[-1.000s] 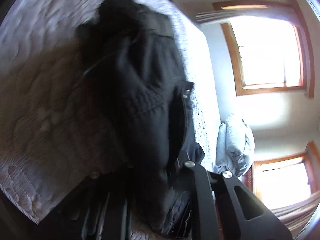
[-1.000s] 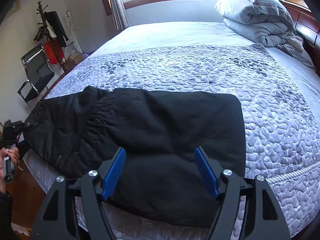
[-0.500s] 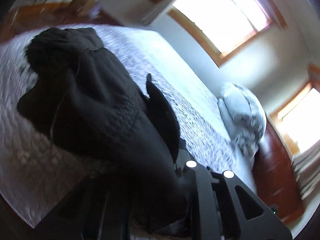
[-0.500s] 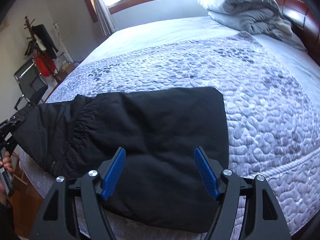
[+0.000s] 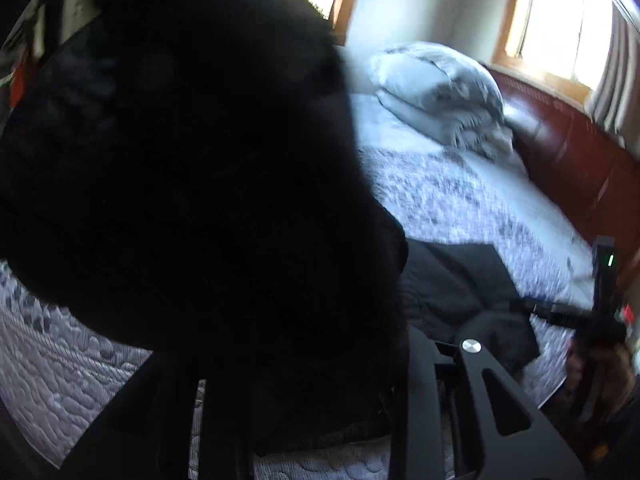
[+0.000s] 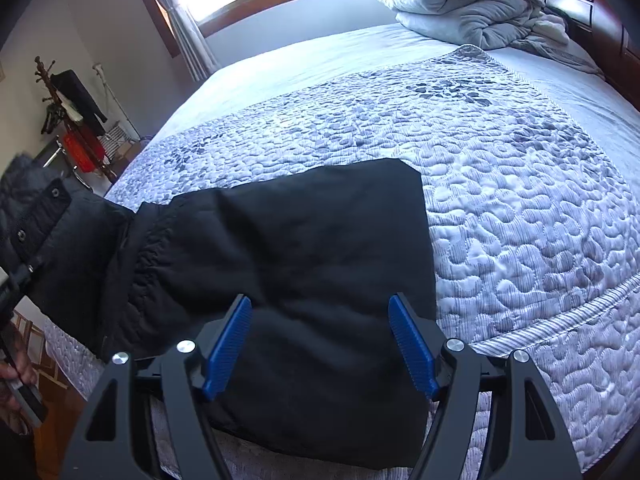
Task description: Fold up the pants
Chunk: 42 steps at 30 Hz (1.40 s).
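Observation:
Black pants [image 6: 288, 248] lie folded on the quilted bedspread [image 6: 520, 208] at the bed's near edge. My right gripper [image 6: 320, 340] is open and empty, its blue pads [image 6: 228, 344] just above the near part of the pants. My left gripper [image 6: 16, 280] is shut on the waistband end [image 6: 40, 216] and holds it raised at the left. In the left wrist view the lifted black fabric [image 5: 180, 180] fills most of the frame and hides the fingertips; the flat part of the pants [image 5: 452, 280] and the right gripper [image 5: 600, 296] show beyond.
A folded grey duvet [image 6: 468, 4] sits at the head of the bed by the wooden headboard [image 6: 592, 12]. A coat rack [image 6: 68, 108] and a chair stand on the floor to the left. Windows are behind the bed.
My left gripper has lifted the waistband end higher and swung it toward the right, so the fabric now covers its camera. My right gripper has stayed open over the pants.

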Tool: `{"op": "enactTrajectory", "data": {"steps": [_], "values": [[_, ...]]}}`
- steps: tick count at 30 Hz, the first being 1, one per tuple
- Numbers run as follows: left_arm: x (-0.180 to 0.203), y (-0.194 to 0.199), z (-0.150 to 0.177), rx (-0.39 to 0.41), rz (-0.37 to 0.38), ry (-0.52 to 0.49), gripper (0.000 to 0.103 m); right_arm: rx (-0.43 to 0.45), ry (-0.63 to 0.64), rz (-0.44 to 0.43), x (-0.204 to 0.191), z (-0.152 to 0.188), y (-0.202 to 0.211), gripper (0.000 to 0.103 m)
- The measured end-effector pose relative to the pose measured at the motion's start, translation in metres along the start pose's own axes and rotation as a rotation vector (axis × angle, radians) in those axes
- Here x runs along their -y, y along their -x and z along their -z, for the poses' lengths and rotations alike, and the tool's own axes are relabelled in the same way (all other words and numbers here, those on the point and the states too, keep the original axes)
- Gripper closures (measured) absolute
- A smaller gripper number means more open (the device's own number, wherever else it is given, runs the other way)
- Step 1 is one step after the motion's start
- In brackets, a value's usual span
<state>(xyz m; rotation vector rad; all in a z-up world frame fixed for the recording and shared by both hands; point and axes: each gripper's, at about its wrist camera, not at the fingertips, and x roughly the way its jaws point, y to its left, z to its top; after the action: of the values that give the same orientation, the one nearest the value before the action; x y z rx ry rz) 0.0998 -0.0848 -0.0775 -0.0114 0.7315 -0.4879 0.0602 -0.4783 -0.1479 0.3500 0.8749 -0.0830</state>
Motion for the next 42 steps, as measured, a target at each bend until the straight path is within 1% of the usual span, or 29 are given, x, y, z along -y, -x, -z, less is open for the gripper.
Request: {"op": "enactTrajectory", "data": {"steps": [4, 6, 7, 10, 12, 15, 16, 17, 18, 19, 20, 21, 23, 26, 27, 28, 30, 31, 33, 35, 37, 42], "values": [[0.039, -0.023, 0.012, -0.088, -0.02, -0.187, 0.073, 0.005, -0.029, -0.01, 0.008, 0.0, 0.002, 0.031], [0.054, -0.034, 0.02, -0.128, -0.021, -0.255, 0.069, 0.007, -0.05, -0.018, 0.013, 0.0, 0.002, 0.031], [0.06, -0.046, 0.022, -0.157, -0.009, -0.278, 0.068, 0.008, -0.056, -0.019, 0.014, 0.0, 0.003, 0.031], [0.075, -0.064, 0.031, -0.216, 0.011, -0.318, 0.063, 0.012, -0.068, -0.024, 0.018, -0.001, 0.004, 0.031], [0.082, -0.069, 0.034, -0.227, 0.011, -0.34, 0.06, 0.017, -0.074, -0.029, 0.02, -0.001, 0.006, 0.031], [0.086, -0.074, 0.034, -0.24, 0.005, -0.344, 0.052, 0.023, -0.085, -0.044, 0.022, -0.002, 0.008, 0.031], [0.086, -0.075, 0.031, -0.245, 0.014, -0.336, 0.049, 0.025, -0.092, -0.053, 0.022, -0.003, 0.009, 0.031], [0.09, -0.075, 0.029, -0.249, 0.024, -0.322, 0.034, 0.027, -0.101, -0.069, 0.022, -0.004, 0.011, 0.031], [0.089, -0.074, 0.024, -0.254, 0.034, -0.279, 0.021, 0.031, -0.108, -0.087, 0.02, -0.005, 0.013, 0.031], [0.078, -0.056, 0.024, -0.244, 0.05, -0.238, 0.019, 0.034, -0.113, -0.108, 0.018, -0.007, 0.015, 0.028], [0.07, -0.047, 0.023, -0.231, 0.073, -0.205, 0.017, 0.036, -0.118, -0.134, 0.016, -0.008, 0.018, 0.025], [0.061, -0.039, 0.022, -0.214, 0.087, -0.177, 0.011, 0.036, -0.123, -0.162, 0.013, -0.01, 0.02, 0.019], [0.041, -0.021, 0.018, -0.146, 0.064, -0.092, 0.008, 0.023, -0.143, -0.255, 0.003, -0.013, 0.02, 0.016], [0.008, -0.013, 0.017, -0.136, -0.001, 0.035, 0.005, -0.013, -0.171, -0.347, -0.01, -0.015, 0.012, 0.015], [0.001, -0.011, 0.013, -0.14, -0.025, 0.066, 0.005, -0.033, -0.18, -0.364, -0.014, -0.015, 0.007, 0.015], [-0.013, -0.012, 0.012, -0.154, -0.069, 0.11, 0.005, -0.057, -0.19, -0.374, -0.018, -0.015, 0.001, 0.015], [-0.035, -0.018, 0.013, -0.199, -0.149, 0.19, 0.005, -0.09, -0.217, -0.397, -0.022, -0.014, -0.01, 0.015], [-0.052, -0.017, 0.023, -0.218, -0.176, 0.217, 0.005, -0.107, -0.237, -0.419, -0.025, -0.012, -0.015, 0.015], [-0.066, -0.021, 0.024, -0.248, -0.217, 0.272, 0.005, -0.131, -0.273, -0.46, -0.028, -0.01, -0.023, 0.015], [-0.073, -0.021, 0.026, -0.25, -0.25, 0.293, 0.005, -0.156, -0.31, -0.497, -0.031, -0.01, -0.033, 0.015], [-0.077, -0.023, 0.028, -0.25, -0.28, 0.294, 0.005, -0.179, -0.323, -0.512, -0.037, -0.011, -0.042, 0.015], [-0.079, -0.024, 0.03, -0.258, -0.282, 0.279, 0.005, -0.199, -0.324, -0.503, -0.05, -0.016, -0.06, 0.015]]}}
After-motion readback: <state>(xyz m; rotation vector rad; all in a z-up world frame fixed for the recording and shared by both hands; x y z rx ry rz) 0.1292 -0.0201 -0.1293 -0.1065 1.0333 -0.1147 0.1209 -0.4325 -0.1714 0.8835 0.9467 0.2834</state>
